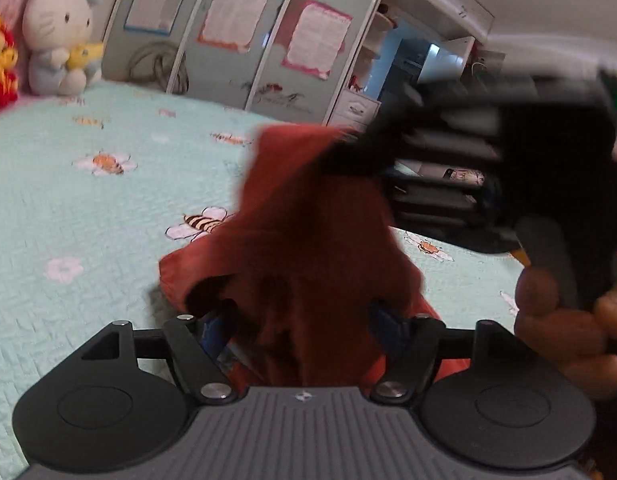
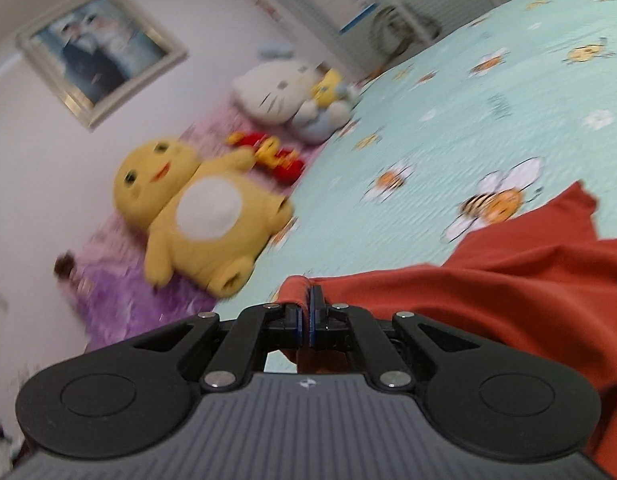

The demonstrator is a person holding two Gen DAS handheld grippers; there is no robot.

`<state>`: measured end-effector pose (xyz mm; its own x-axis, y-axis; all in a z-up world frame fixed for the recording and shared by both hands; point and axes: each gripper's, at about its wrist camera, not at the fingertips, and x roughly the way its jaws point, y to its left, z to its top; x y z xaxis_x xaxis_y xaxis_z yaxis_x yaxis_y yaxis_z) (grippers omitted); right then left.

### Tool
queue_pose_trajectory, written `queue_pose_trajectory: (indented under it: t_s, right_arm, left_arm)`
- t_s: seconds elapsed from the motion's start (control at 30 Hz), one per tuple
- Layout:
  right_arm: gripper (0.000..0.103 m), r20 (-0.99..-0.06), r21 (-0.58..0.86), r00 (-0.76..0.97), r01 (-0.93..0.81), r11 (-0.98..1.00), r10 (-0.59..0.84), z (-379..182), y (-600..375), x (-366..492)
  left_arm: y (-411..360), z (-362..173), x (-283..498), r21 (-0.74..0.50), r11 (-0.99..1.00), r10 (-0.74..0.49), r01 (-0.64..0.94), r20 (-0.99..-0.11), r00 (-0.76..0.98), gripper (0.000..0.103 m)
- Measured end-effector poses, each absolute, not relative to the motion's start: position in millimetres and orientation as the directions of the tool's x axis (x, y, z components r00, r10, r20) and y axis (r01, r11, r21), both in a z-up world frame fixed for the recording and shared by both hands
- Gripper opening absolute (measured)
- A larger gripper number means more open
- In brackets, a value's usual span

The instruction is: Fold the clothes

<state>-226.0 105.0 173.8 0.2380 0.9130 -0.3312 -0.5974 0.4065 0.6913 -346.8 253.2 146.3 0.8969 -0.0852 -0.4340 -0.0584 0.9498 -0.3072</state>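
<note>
A rust-red garment (image 1: 308,232) hangs bunched over a mint bedspread (image 1: 88,220) printed with bees. In the left wrist view my left gripper (image 1: 304,320) is open, its jaws wide apart, and the cloth droops loosely between them. My right gripper (image 1: 348,156) reaches in from the upper right, blurred, and pinches the garment's top edge; a hand (image 1: 568,332) grips its handle. From the right wrist view, the right gripper (image 2: 310,304) is shut on a fold of the red garment (image 2: 508,280), which trails off to the right across the bedspread (image 2: 468,120).
A white cat plush (image 1: 60,36) and a red-and-yellow toy (image 1: 0,68) sit at the bed's far end. A yellow plush (image 2: 200,208) lies on a purple blanket (image 2: 120,292). Wardrobe doors (image 1: 228,40) stand behind the bed. A framed picture (image 2: 96,56) hangs on the wall.
</note>
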Motion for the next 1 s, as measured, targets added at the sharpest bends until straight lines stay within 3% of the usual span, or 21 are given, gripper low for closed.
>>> queue_pose_trajectory:
  t_s: [0.13, 0.17, 0.2, 0.23, 0.33, 0.43, 0.5, 0.53, 0.6, 0.73, 0.97, 1.0]
  right_arm:
    - [0.002, -0.363, 0.649, 0.155, -0.666, 0.369, 0.919, 177, 126, -254]
    - [0.002, -0.375, 0.634, 0.140, -0.682, 0.364, 0.916, 176, 130, -260]
    - [0.002, -0.390, 0.617, 0.130, -0.698, 0.363, 0.912, 175, 133, -265]
    - [0.005, -0.407, 0.596, 0.125, -0.715, 0.367, 0.905, 172, 134, -270]
    - [0.008, -0.417, 0.585, 0.110, -0.727, 0.359, 0.902, 166, 124, -273]
    - [0.034, -0.408, 0.601, 0.110, -0.715, 0.357, 0.906, 164, 104, -265]
    - [0.061, -0.390, 0.596, 0.180, -0.698, 0.397, 0.903, 165, 83, -249]
    - [0.064, -0.380, 0.589, 0.242, -0.681, 0.435, 0.893, 165, 71, -237]
    - [0.067, -0.363, 0.597, 0.335, -0.633, 0.493, 0.870, 163, 51, -207]
    - [0.070, -0.469, 0.515, 0.510, -0.505, 0.692, 0.721, 140, 32, -141]
    - [0.070, -0.642, 0.559, 0.443, -0.288, 0.778, 0.626, 50, 54, -37]
    - [0.070, -0.653, 0.556, 0.439, -0.276, 0.784, 0.617, 41, 61, -29]
  left_arm:
    - [253, 134, -347, -0.317, 0.947, -0.095, -0.049, -0.424, 0.901, 0.078]
    - [258, 130, -347, -0.355, 0.934, -0.125, -0.037, -0.423, 0.897, 0.056]
    - [266, 125, -346, -0.397, 0.917, -0.163, -0.029, -0.442, 0.882, 0.010]
    - [273, 120, -344, -0.420, 0.906, -0.177, -0.047, -0.480, 0.859, 0.001]
    - [305, 103, -351, -0.509, 0.850, -0.193, -0.133, -0.536, 0.822, 0.001]
    - [336, 91, -372, -0.562, 0.798, -0.173, -0.215, -0.557, 0.812, 0.001]
    - [354, 83, -385, -0.568, 0.778, -0.145, -0.269, -0.579, 0.802, 0.001]
    - [362, 78, -390, -0.574, 0.762, -0.133, -0.299, -0.591, 0.796, 0.001]
    - [380, 64, -398, -0.598, 0.717, -0.127, -0.357, -0.616, 0.778, 0.001]
    - [397, 49, -409, -0.635, 0.645, -0.142, -0.426, -0.647, 0.749, 0.001]
    - [390, 45, -409, -0.636, 0.652, -0.175, -0.412, -0.655, 0.735, 0.002]
    - [391, 43, -412, -0.649, 0.637, -0.181, -0.416, -0.651, 0.737, 0.007]
